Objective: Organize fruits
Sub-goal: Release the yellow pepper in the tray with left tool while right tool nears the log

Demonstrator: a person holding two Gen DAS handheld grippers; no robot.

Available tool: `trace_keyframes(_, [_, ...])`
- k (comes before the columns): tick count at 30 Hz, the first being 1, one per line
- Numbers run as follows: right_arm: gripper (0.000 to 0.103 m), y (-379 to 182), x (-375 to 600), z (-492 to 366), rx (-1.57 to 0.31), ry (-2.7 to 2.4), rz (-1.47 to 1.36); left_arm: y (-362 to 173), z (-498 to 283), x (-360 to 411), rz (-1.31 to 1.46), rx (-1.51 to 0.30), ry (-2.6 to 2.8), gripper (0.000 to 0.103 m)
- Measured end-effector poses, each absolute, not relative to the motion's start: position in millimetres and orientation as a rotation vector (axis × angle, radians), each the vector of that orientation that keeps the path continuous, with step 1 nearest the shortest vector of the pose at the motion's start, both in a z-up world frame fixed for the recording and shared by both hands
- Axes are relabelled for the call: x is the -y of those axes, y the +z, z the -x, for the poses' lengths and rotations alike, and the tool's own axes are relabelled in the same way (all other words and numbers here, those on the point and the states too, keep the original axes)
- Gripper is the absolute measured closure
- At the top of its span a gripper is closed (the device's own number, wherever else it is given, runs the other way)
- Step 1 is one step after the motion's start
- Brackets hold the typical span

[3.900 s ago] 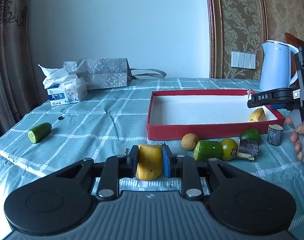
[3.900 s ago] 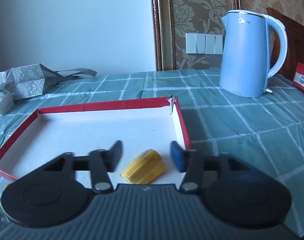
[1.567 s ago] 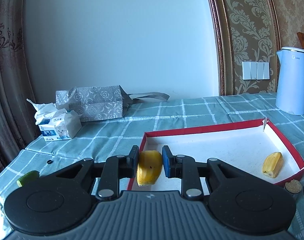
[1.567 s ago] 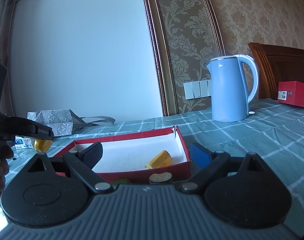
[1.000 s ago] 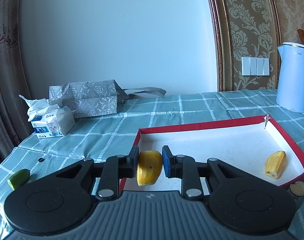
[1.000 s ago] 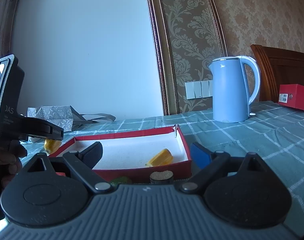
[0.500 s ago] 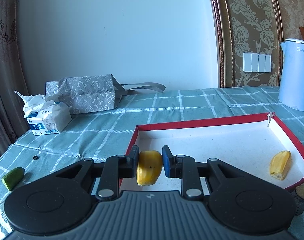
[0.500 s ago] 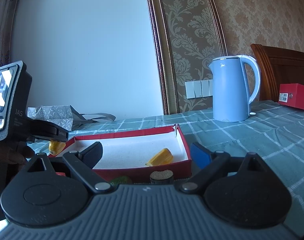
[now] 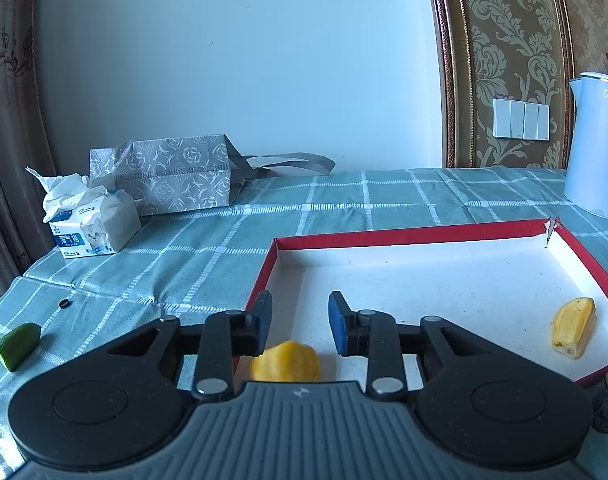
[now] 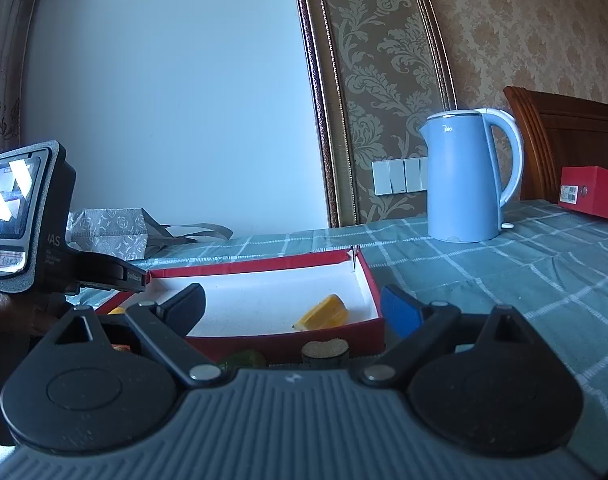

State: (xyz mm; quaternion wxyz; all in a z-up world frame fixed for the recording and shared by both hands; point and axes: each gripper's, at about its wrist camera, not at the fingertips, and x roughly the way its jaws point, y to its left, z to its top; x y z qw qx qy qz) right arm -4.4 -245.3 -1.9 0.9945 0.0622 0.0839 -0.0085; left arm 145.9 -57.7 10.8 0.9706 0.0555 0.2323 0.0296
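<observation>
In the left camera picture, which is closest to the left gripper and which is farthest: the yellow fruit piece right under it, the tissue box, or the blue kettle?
From the left gripper:
1. Yellow fruit piece, just below the open jaws, in the red tray.
2. Tissue box, far left.
3. Blue kettle, far right, behind the tray.

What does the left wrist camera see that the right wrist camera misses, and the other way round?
Only the left wrist view shows the tissue pack, the green fruit piece on the cloth, and the yellow piece below its own open gripper. Only the right shows the small red box. Both show the red tray, the kettle and the patterned bag.
</observation>
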Motion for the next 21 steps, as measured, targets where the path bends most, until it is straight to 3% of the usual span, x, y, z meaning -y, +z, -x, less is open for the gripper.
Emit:
trace_keyframes(13, [0.01,3,237,19,-0.253,0.07,-0.068,31,-77,-2,-0.018,-0.419,0.019,0.07])
trace_keyframes(15, [0.014,-3,228,20,-0.29,0.09,-0.024,25,-65,-15,-0.005,-0.425,0.025,0.062])
trace_keyframes(17, [0.02,-6,217,19,-0.319,0.105,0.022,19,-57,-24,0.003,-0.432,0.037,0.062])
trace_keyframes(21, [0.021,-6,202,9,-0.347,0.143,0.071,11,-47,-42,0.037,-0.447,0.044,0.062])
